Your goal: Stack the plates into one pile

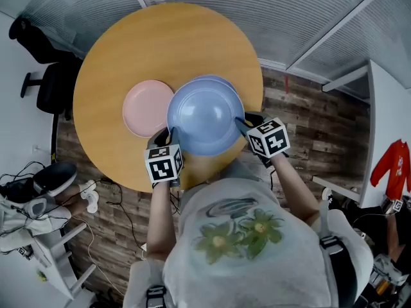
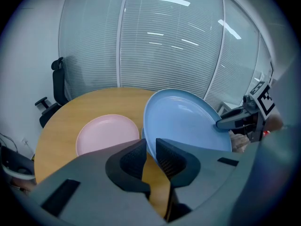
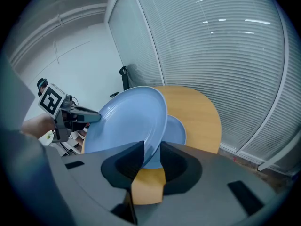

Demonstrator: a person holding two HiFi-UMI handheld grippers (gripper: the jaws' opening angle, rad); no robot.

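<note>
My left fingers and right fingers each clamp a rim of the blue plate, tilted above a second blue plate; pink plate beside, on the surface.

Grey shirt, green flower print, black straps.
</note>
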